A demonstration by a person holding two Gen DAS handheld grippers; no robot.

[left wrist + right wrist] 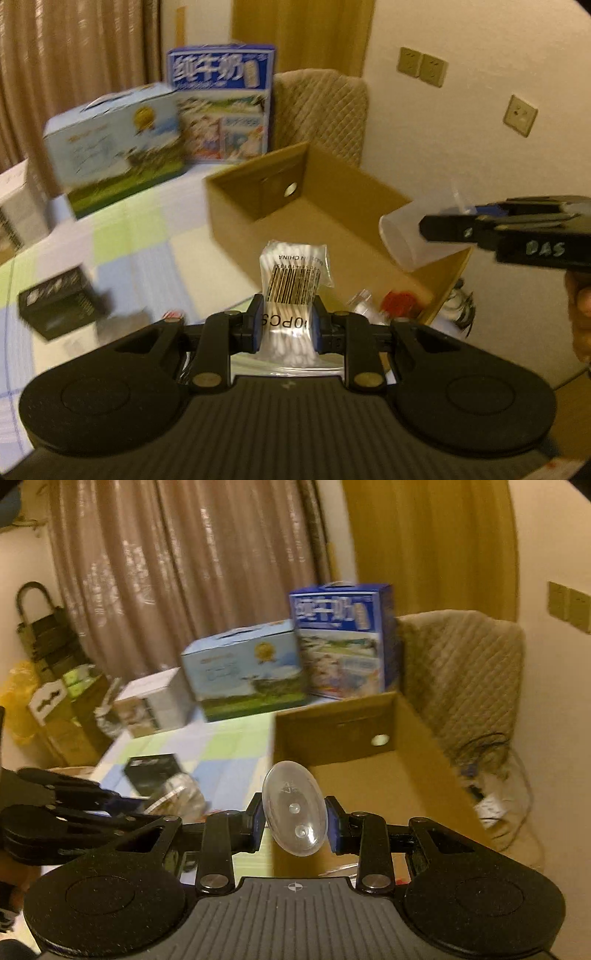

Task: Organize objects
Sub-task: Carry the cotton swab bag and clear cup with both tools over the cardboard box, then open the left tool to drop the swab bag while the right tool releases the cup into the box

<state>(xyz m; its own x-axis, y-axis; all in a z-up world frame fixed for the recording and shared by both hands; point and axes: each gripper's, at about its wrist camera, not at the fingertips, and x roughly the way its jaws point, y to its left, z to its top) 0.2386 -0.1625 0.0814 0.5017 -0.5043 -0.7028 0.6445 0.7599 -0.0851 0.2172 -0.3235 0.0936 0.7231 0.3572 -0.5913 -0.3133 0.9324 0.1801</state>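
Clear cotton swab bag (291, 295) clenched between left tongs (287, 326), lower centre; translucent plastic cup (294, 808) gripped in right tongs (295, 821), cardboard box (369, 775) behind.

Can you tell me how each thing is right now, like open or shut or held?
Left gripper: shut on clear cotton swab bag.
Right gripper: shut on clear plastic cup, tipped sideways.
Brown cardboard box: open on top.
Two blue milk cartons: closed.
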